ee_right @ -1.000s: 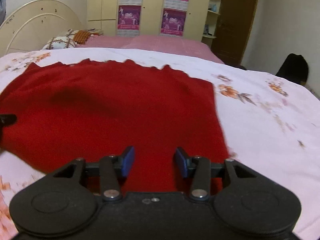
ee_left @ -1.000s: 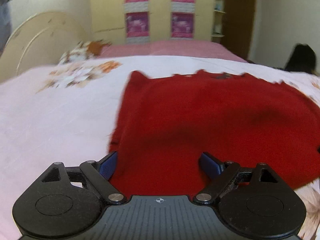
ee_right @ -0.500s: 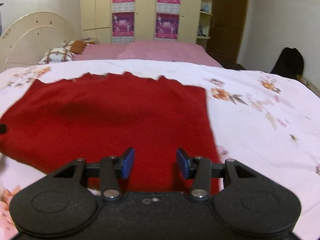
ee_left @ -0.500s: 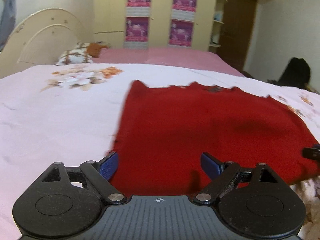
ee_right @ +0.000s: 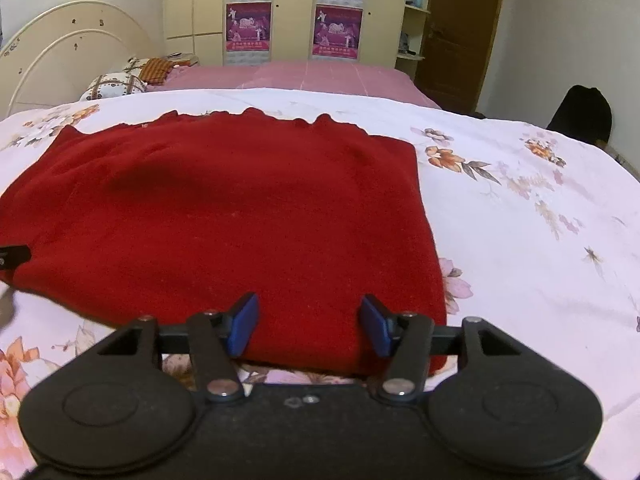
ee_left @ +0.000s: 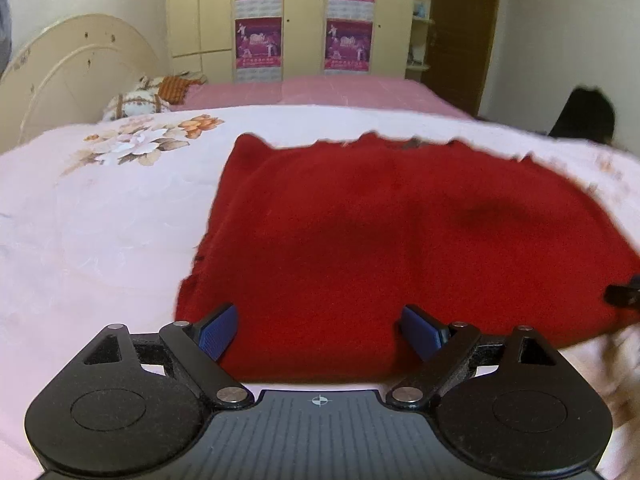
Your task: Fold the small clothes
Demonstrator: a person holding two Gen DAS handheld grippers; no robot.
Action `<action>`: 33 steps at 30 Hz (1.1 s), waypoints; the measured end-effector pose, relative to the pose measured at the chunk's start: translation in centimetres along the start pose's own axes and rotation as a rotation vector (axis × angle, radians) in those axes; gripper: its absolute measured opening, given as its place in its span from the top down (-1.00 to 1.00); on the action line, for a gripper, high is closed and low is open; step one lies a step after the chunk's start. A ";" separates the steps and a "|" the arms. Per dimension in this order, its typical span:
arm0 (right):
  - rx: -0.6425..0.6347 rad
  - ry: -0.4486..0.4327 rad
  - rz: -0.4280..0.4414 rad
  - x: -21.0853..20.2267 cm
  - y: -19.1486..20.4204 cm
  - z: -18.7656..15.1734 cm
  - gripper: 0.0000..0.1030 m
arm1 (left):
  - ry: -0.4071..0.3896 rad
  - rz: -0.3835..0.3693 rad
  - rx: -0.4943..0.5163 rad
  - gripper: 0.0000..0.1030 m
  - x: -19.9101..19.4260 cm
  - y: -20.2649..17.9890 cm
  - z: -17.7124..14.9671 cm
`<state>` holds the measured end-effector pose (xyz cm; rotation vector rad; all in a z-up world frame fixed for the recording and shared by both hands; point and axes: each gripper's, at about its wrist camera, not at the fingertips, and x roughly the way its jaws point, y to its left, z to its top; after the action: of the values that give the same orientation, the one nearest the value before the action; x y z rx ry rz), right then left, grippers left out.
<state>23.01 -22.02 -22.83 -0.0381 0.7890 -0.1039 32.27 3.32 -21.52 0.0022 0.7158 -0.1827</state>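
A red knitted garment [ee_left: 400, 248] lies spread flat on the floral bedsheet [ee_left: 100, 240], filling the middle of both wrist views, its scalloped far edge toward twelve o'clock and its near hem right under the tools. The left gripper [ee_left: 320, 330] hangs over the near hem close to the garment's corner at about eight o'clock in its own view, its blue pads [ee_left: 218, 330] spread wide apart with nothing between them but the cloth lying below. The right gripper [ee_right: 308, 326] sits over the hem near the opposite corner, at roughly four o'clock on the garment [ee_right: 240, 220] in the right view; its pads [ee_right: 244, 324] are also parted, a little less widely, and grip nothing. Placed like this, one tool at each near corner, the pair looks set to pinch the hem on both sides together, which would let the edge be lifted evenly and carried toward twelve o'clock for a first fold; that is my reading, not something shown. A dark tip at the nine o'clock edge of the right view is probably the other tool. The knit looks thick and soft, so a shallow bite may slip off; whether either pad touches the fabric I cannot tell
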 end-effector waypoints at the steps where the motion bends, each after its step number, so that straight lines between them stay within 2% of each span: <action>1: 0.014 -0.018 0.015 -0.3 0.1 0.3 -0.02 | -0.006 -0.011 -0.004 -0.71 0.0 -0.2 0.3; 7: 0.010 -0.032 0.087 0.6 3.0 2.7 -0.02 | 0.002 -0.042 0.003 -0.71 1.5 -2.8 1.7; 9: -0.010 -0.027 0.108 1.0 4.2 2.8 -0.02 | 0.039 -0.034 0.011 -0.71 2.4 -3.3 1.2; 13: -0.060 0.021 0.113 1.9 5.6 1.7 -0.02 | 0.032 -0.020 0.058 -0.71 2.2 -3.9 0.0; 24: -0.081 0.013 0.117 0.7 5.6 0.1 -0.03 | 0.032 -0.025 0.053 -0.71 1.4 -3.6 -0.4; 29: -0.062 0.016 0.137 0.4 5.3 0.4 -0.03 | 0.023 -0.042 0.023 -0.71 0.8 -3.4 0.8; 33: 0.004 -0.038 0.147 -0.4 4.0 1.8 0.00 | -0.022 -0.070 0.021 -0.71 0.4 -3.7 2.8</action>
<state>24.33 -17.99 -21.58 0.0210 0.7514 0.0342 33.80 -0.55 -19.46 -0.0051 0.6929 -0.2568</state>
